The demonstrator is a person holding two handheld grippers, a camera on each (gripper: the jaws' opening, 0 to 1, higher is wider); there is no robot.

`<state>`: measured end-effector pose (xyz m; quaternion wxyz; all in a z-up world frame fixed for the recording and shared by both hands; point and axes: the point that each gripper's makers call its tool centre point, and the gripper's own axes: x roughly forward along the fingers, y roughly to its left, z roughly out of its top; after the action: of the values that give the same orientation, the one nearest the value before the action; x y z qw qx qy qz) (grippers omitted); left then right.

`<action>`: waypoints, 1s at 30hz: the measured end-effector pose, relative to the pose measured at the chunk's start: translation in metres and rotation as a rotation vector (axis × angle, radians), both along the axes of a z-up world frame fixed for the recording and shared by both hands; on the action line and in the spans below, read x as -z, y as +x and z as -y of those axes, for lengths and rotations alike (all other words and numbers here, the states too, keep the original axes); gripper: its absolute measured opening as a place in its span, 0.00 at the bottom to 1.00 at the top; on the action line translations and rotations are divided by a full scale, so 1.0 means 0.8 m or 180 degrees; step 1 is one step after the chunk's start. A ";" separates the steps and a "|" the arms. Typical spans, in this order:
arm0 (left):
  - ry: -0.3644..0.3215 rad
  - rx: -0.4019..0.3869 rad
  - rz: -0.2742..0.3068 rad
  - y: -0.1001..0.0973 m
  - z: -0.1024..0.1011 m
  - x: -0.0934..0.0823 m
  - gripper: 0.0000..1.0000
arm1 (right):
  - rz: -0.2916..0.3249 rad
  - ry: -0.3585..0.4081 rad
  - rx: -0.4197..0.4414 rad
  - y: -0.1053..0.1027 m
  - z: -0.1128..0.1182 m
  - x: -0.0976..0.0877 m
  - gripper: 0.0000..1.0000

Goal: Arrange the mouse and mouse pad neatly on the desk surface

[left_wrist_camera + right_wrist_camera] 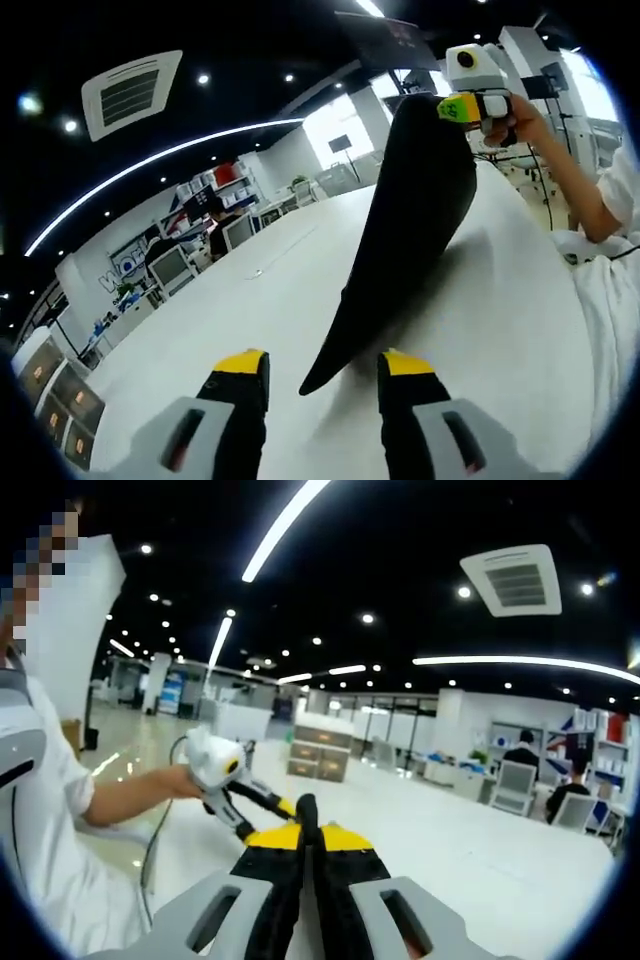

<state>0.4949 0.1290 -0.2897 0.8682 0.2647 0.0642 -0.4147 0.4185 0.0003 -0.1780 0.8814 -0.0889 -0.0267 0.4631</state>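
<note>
- In the right gripper view, the right gripper (306,832) has its black, yellow-tipped jaws pressed together on the thin edge of the black, flexible mouse pad (307,815), which shows edge-on as a narrow dark strip between them.
- In the left gripper view, that gripper (478,108) grips the far top corner of the pad (405,235), held in a person's hand (520,118).
- The pad hangs lifted and curved; its long axis runs from the raised far corner down to a pointed near corner that meets the white desk surface (250,320) just between the left gripper's jaws.
- The left gripper (322,365) stands wide open, empty, its yellow tips low over the desk on either side of that near corner.
- The person's forearm (575,185) reaches in from the right, white sleeve at the elbow.
- In the right gripper view, the left gripper (222,780) shows, held in a hand (185,780) with arm outstretched.
</note>
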 end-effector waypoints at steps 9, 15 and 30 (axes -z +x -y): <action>0.0127 0.0047 -0.0065 -0.005 0.002 0.015 0.26 | -0.0005 -0.0001 0.0001 -0.001 0.000 0.001 0.04; 0.0221 0.0038 -0.0027 0.000 -0.002 0.020 0.21 | -0.0018 -0.0009 0.0006 -0.001 0.001 0.002 0.04; 0.0176 0.0090 -0.0084 0.000 -0.002 0.016 0.03 | -0.0047 -0.0003 0.0039 0.002 0.003 0.003 0.05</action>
<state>0.4947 0.1307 -0.3023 0.8537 0.2840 0.0834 -0.4285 0.4202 -0.0024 -0.1802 0.8843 -0.0860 -0.0194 0.4584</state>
